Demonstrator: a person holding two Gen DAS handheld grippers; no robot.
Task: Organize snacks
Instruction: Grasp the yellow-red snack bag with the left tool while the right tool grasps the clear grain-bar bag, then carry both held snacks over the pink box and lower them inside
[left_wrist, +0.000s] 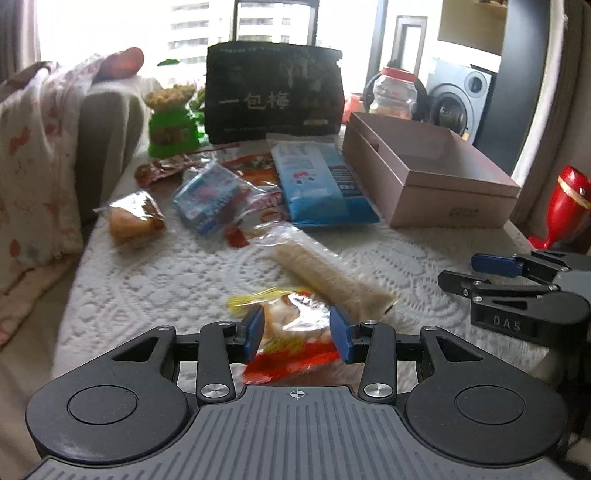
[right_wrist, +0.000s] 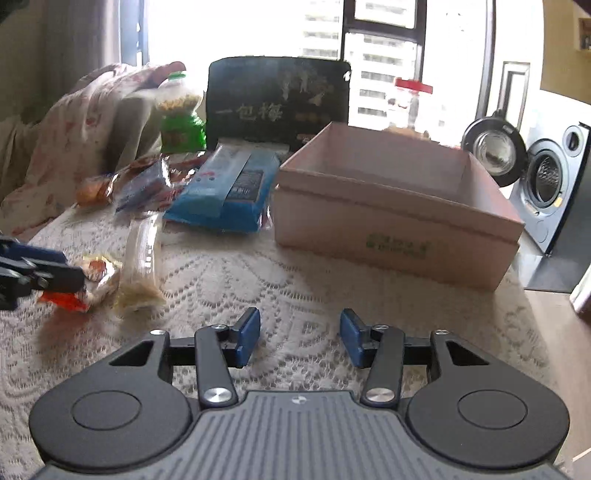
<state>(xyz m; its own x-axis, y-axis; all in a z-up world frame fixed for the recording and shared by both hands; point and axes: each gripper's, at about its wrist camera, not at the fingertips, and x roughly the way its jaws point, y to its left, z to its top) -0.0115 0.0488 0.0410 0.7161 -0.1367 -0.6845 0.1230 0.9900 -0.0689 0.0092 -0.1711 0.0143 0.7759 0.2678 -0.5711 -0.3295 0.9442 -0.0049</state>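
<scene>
Bright daylight pours through a tall dark-framed window (right_wrist: 384, 55) showing apartment blocks, a curtain (right_wrist: 81, 37) hangs left, a washing machine (right_wrist: 550, 184) stands right, and a white lace cloth (left_wrist: 192, 273) covers the table.

A small clear snack packet (left_wrist: 295, 332) with red and yellow print is seen between blue pads near the table's (left_wrist: 184, 280) front edge, pinched at its middle. Just beyond it, a long clear-wrapped beige bar (left_wrist: 332, 277) is laid diagonally on the lace cloth. Farther back, a large blue packet (left_wrist: 321, 184) is laid flat beside the open pinkish box (left_wrist: 454, 199), which is set toward the right edge with nothing visible inside. To the left, a smaller blue-and-pink packet (left_wrist: 214, 199), a wrapped golden cake (left_wrist: 133, 218) and a dark red packet (left_wrist: 162, 170) are scattered. A black bag (left_wrist: 273, 92), a green-based jar (left_wrist: 173, 122) and a red-lidded jar (left_wrist: 395, 92) are stood along the back edge.
</scene>
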